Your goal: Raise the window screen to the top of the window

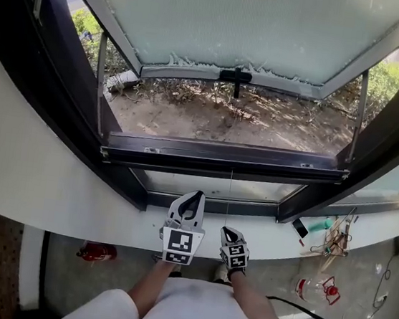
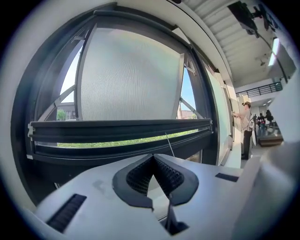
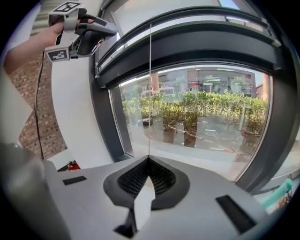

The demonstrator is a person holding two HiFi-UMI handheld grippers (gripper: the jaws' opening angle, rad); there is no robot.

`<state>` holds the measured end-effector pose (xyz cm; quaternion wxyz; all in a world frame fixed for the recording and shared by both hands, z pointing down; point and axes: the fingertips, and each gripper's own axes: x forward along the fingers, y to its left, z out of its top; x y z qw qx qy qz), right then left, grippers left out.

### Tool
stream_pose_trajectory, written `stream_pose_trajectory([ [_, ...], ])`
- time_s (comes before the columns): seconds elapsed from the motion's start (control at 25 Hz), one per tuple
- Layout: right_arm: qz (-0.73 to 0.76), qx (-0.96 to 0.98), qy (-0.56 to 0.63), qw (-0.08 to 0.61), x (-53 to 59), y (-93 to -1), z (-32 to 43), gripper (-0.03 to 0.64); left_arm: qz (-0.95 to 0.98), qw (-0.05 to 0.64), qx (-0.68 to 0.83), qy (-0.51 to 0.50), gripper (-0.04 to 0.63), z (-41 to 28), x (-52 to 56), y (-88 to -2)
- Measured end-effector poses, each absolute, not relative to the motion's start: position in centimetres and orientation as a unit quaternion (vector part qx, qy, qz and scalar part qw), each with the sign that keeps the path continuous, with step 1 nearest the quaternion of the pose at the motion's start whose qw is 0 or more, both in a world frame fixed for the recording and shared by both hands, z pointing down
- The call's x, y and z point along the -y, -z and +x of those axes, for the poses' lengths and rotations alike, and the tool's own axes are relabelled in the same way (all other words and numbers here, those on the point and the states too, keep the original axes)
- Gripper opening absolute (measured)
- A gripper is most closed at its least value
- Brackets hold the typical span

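Right gripper view: the right gripper (image 3: pixel 149 158) pinches the thin cord (image 3: pixel 150 89) above its tips, the left gripper (image 2: pixel 152 158) pressed together empty; a jerk may slip the cord free.

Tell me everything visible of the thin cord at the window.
The cord is a thin, pale string, taut and near vertical. It crosses in front of the dark window bar and the lower pane, and its lower end is pinched in the shut right gripper. The left gripper is beside it, not touching. The cord's upper end isn't clear.
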<state>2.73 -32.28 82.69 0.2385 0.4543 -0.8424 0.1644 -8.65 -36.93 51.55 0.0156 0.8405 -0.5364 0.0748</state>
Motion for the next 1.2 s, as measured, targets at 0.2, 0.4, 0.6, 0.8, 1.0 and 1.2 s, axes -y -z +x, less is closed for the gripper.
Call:
stream_pose_trajectory([
  [0.2,0.453,0.854,-0.135,0.217,34.1,-80.2,1.6,0.002,0.843,0.013,0.532,-0.076,0.002,-8.0,36.8,-51.1],
  [0.4,0.460,0.854,-0.143,0.198,34.1,-79.4,1.9,0.002,0.849,0.013,0.524,-0.063,0.002,-7.2,36.7,-50.0],
  [0.6,0.461,0.855,-0.164,0.172,33.9,-79.3,2.1,0.002,0.851,0.020,0.519,-0.076,0.002,-6.7,36.5,-51.2],
  [0.8,0.463,0.857,-0.156,0.163,34.2,-78.7,2.3,0.003,0.854,0.017,0.513,-0.079,0.002,-6.1,36.2,-51.6],
  [1.0,0.469,0.859,-0.151,0.141,34.7,-77.5,2.0,0.003,0.855,0.025,0.511,-0.083,0.002,-6.2,36.0,-52.2],
  [1.2,0.466,0.869,-0.128,0.105,36.0,-74.4,1.1,0.002,0.855,0.034,0.510,-0.088,0.002,-6.0,35.9,-53.1],
])
